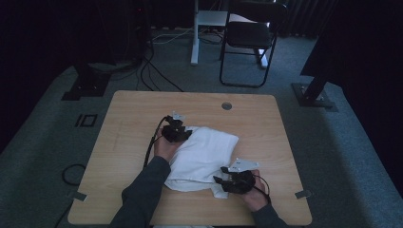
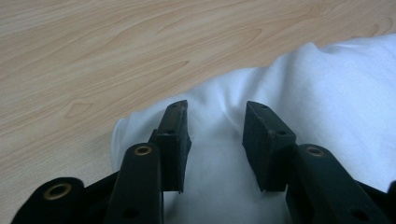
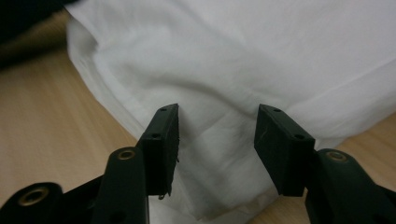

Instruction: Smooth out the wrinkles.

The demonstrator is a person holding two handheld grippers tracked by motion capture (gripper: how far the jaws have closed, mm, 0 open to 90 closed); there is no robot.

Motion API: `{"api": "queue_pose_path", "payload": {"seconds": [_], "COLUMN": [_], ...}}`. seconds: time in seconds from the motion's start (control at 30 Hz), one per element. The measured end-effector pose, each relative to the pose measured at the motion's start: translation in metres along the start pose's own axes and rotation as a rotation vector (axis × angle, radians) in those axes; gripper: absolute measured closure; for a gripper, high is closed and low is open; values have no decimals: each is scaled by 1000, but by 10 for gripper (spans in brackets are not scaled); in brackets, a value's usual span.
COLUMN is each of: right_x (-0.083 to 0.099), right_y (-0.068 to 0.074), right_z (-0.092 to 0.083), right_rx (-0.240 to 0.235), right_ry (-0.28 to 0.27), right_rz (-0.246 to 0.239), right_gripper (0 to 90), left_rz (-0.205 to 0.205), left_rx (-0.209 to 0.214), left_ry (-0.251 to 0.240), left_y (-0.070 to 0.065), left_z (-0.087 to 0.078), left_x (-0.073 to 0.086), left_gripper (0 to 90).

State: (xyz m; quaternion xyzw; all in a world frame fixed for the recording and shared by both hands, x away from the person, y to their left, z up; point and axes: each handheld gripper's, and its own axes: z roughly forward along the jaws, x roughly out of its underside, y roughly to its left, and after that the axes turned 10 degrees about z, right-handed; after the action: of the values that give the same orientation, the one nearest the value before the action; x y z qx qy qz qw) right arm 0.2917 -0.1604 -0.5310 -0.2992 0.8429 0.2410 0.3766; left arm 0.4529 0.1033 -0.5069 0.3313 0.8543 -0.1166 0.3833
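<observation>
A white folded cloth (image 1: 204,154) lies in the middle of the wooden table (image 1: 138,109). My left gripper (image 1: 186,135) rests at the cloth's far left corner, held by a hand in a dark sleeve. In the left gripper view its jaws (image 2: 217,126) stand open over the cloth (image 2: 327,93), near its edge, with bare wood (image 2: 93,56) beyond. My right gripper (image 1: 220,179) sits at the cloth's near right corner. In the right gripper view it (image 3: 217,135) is open, its jaws straddling a layered fold of the cloth (image 3: 257,56) without pressing it.
A round cable hole (image 1: 226,106) sits near the table's far edge. Behind the table stand a black chair (image 1: 249,33) and a white desk leg (image 1: 194,33). Cables (image 1: 152,71) run over the grey carpet. Bare wood surrounds the cloth on all sides.
</observation>
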Motion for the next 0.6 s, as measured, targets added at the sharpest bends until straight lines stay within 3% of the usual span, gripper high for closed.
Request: {"api": "queue_pose_path", "payload": {"seconds": [0.03,0.07,0.1,0.13,0.33,0.4,0.5,0.6], "right_x": [1,3,4,5,15,17,31,39], "right_y": [0,0,-1,-1,-3,-4,-15,-22], "right_z": [4,10,10,7,-28,-32,-50,-54], "right_rx": [5,25,28,28,23,25,60,87], "right_ry": [14,57,71,73,14,8,-4,3], "right_rz": [-1,-12,-17,-17,-4,4,53,77], "right_gripper": [508,731,839,873,882,884,895,899], "left_rz": [-3,-1,0,4,34,40,47,44], "left_rx": [4,5,6,5,12,15,10,20], "left_ry": [1,4,5,3,11,13,21,18], "left_y": [0,1,1,0,-2,-3,-4,-4], "left_z": [0,0,0,1,3,4,7,8], "left_x": [0,1,1,1,1,1,2,2], "left_gripper": [605,603,603,602,601,601,601,601]}}
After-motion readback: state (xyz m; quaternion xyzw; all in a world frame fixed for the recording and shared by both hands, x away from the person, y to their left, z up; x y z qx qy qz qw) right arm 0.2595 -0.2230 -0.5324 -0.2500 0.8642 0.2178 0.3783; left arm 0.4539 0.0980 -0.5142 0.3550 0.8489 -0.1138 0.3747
